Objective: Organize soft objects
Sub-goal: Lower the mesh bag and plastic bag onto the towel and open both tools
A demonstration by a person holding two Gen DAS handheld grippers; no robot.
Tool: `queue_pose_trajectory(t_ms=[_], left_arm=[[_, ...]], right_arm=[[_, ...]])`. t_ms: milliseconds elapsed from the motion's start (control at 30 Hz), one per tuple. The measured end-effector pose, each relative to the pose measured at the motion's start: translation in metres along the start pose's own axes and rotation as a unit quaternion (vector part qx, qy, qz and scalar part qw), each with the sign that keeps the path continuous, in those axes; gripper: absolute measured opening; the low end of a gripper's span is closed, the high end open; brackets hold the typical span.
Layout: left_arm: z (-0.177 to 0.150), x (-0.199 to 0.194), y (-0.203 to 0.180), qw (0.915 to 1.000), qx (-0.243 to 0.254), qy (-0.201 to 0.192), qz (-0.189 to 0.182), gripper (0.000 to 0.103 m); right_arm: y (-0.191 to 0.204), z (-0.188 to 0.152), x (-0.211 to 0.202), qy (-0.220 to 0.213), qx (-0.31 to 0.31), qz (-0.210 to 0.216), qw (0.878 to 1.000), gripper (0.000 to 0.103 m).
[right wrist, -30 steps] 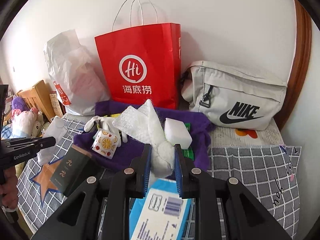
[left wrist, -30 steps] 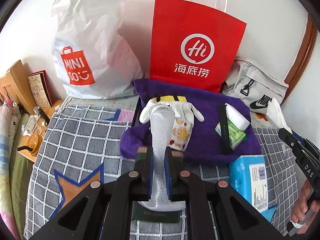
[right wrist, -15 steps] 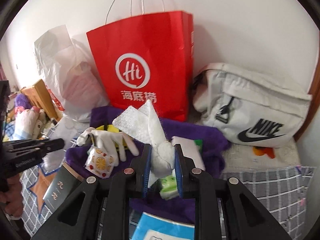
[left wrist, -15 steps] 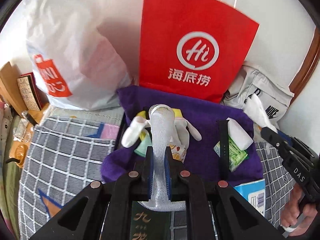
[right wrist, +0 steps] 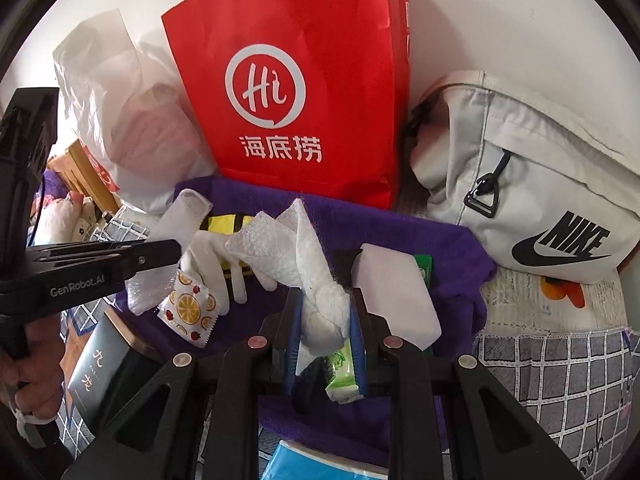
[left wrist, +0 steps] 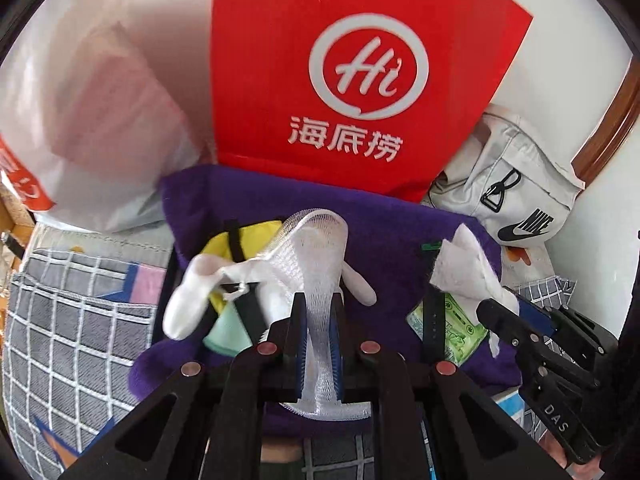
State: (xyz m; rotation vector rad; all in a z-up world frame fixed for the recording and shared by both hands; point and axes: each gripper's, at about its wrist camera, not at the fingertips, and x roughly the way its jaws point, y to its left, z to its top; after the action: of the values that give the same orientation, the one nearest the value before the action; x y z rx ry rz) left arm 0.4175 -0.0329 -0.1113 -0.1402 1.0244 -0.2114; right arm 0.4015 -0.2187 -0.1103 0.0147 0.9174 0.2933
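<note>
My left gripper (left wrist: 319, 312) is shut on a white mesh bandage strip (left wrist: 318, 264) and holds it over the purple towel (left wrist: 384, 232). My right gripper (right wrist: 324, 312) is shut on a crumpled white tissue cloth (right wrist: 296, 248), also over the purple towel (right wrist: 448, 248). On the towel lie white gloves (left wrist: 188, 300), a yellow pouch (left wrist: 248, 236), an orange-print sachet (right wrist: 188, 304), a white sponge block (right wrist: 396, 292) and a green packet (right wrist: 340, 368). The right gripper with its tissue shows at the right of the left wrist view (left wrist: 492, 312).
A red paper bag (left wrist: 360, 80) stands behind the towel, with a white plastic bag (left wrist: 92, 120) to its left and a grey Nike bag (right wrist: 532, 184) to its right. A dark booklet (right wrist: 100, 368) and a blue packet (right wrist: 320, 460) lie on the checked bedspread (left wrist: 72, 340).
Both grippers have moved forward toward the red bag and now hang over the purple towel, each still holding its white item. The bags look larger and closer.
</note>
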Motion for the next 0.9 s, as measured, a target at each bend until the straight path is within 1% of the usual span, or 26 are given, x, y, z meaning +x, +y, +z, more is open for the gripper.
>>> queue_pose_trajectory(t_ms=[100, 200, 333, 433, 767, 833, 867, 900], left_arm=[[-0.002, 0.011, 0.001, 0.9999, -0.006, 0.006, -0.009, 0.01], [-0.005, 0.019, 0.0, 0.9998, 0.005, 0.018, -0.005, 0.01], [-0.006, 0.022, -0.001, 0.9997, 0.008, 0.021, -0.006, 0.01], [-0.005, 0.024, 0.001, 0.9997, 0.007, 0.021, -0.01, 0.01], [-0.004, 0.022, 0.016, 0.9991, -0.011, 0.023, -0.034, 0.01], [-0.004, 0.023, 0.018, 0.9991, -0.013, 0.025, -0.032, 0.011], [-0.004, 0.021, 0.02, 0.9991, -0.014, 0.025, -0.032, 0.011], [-0.005, 0.022, 0.02, 0.999, -0.014, 0.027, -0.031, 0.015]], right_arm=[[-0.002, 0.0, 0.005, 0.007, 0.002, -0.001, 1.0, 0.023], [-0.006, -0.001, 0.01, 0.014, 0.003, -0.007, 1.0, 0.023], [-0.009, -0.004, 0.019, 0.023, 0.008, -0.008, 1.0, 0.023], [-0.007, -0.005, 0.026, 0.031, 0.001, -0.014, 0.999, 0.023], [-0.002, -0.007, 0.037, 0.04, -0.006, -0.019, 0.999, 0.023], [-0.003, -0.006, 0.037, 0.038, -0.004, -0.017, 0.999, 0.024], [-0.004, -0.006, 0.037, 0.038, -0.002, -0.018, 0.999, 0.027], [-0.005, -0.006, 0.037, 0.038, 0.001, -0.018, 0.999, 0.03]])
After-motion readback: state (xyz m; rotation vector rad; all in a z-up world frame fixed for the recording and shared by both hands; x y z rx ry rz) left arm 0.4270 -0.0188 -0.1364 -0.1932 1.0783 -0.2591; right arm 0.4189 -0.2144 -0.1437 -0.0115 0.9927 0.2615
